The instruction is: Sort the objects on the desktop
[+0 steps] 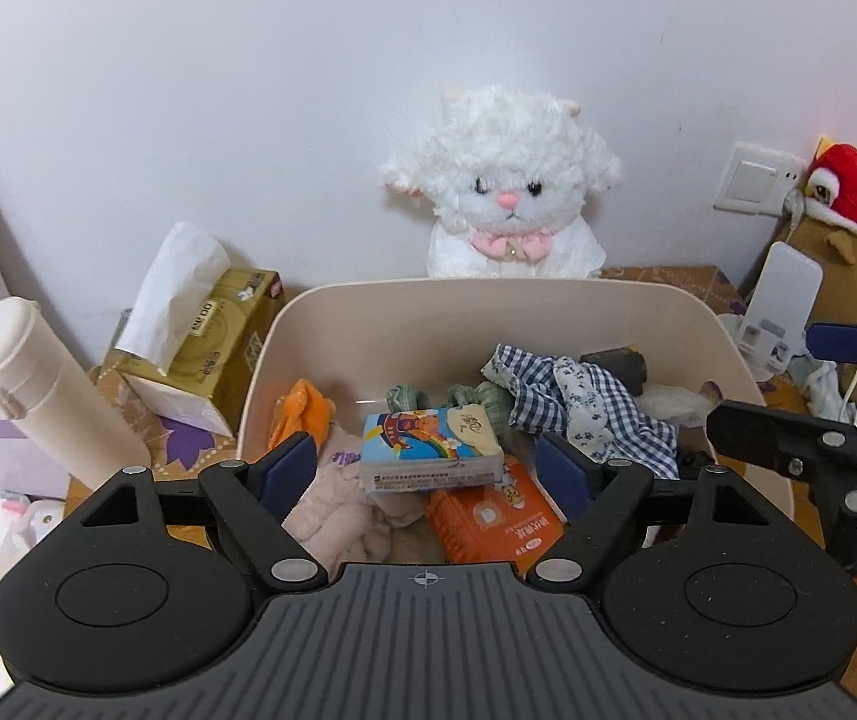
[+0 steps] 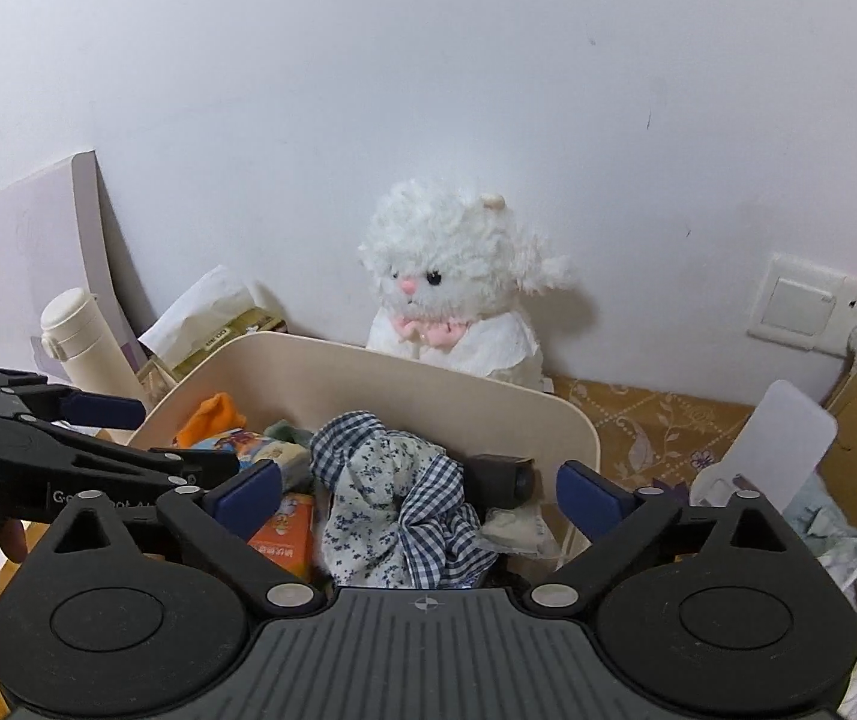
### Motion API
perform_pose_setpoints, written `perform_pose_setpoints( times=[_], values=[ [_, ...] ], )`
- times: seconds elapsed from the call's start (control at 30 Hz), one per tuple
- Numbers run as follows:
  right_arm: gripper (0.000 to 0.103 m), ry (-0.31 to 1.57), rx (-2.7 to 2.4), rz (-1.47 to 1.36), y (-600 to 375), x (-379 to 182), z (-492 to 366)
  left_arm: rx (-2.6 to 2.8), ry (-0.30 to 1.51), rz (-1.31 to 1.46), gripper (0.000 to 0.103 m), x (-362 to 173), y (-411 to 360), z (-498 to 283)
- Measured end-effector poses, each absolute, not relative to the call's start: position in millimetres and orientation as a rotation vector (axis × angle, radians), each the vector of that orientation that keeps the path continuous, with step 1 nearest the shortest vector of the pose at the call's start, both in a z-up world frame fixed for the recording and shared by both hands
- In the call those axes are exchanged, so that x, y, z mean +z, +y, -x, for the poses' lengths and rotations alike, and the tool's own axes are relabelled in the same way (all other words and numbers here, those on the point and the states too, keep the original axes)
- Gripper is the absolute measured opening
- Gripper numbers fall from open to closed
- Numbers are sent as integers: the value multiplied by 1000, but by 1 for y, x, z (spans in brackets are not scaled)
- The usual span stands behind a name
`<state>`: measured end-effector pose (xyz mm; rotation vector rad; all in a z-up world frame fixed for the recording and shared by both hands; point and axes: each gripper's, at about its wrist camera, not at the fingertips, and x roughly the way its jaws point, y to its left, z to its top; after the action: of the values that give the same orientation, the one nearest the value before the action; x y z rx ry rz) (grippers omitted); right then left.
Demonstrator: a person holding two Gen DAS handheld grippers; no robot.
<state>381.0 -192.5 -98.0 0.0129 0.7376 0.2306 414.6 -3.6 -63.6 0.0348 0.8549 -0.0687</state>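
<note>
A beige bin [image 1: 488,288] holds a heap of things: a blue cartoon tissue pack [image 1: 428,444], an orange packet [image 1: 494,516], a blue checked cloth [image 1: 584,408], an orange cloth [image 1: 302,408], a pink fluffy cloth [image 1: 338,516] and a dark box [image 1: 614,363]. My left gripper [image 1: 425,465] hangs open over the bin; the tissue pack lies below its gap, clear of both pads. My right gripper [image 2: 419,489] is open above the checked cloth [image 2: 392,492], which lies loose in the bin [image 2: 368,360]. Neither gripper holds anything.
A white plush sheep [image 1: 506,192] sits against the wall behind the bin. A gold tissue box [image 1: 206,360] and a white flask [image 1: 50,384] stand to the left. A white stand [image 1: 782,300], cables and a red-hatted plush [image 1: 854,192] crowd the right.
</note>
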Motion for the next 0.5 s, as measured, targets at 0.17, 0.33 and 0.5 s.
perform_pose_setpoints(
  times=[0.17, 0.33, 0.5],
  values=[
    [103, 698, 225, -1, -191, -82, -361, -46, 835, -27, 82, -47, -3, -396],
    [103, 666, 241, 16, -190, -66, -341, -26, 801, -32, 82, -29, -1, -375],
    [103, 673, 240, 24, -192, -53, -320, -4, 793, -26, 82, -15, 1, -352]
  ],
)
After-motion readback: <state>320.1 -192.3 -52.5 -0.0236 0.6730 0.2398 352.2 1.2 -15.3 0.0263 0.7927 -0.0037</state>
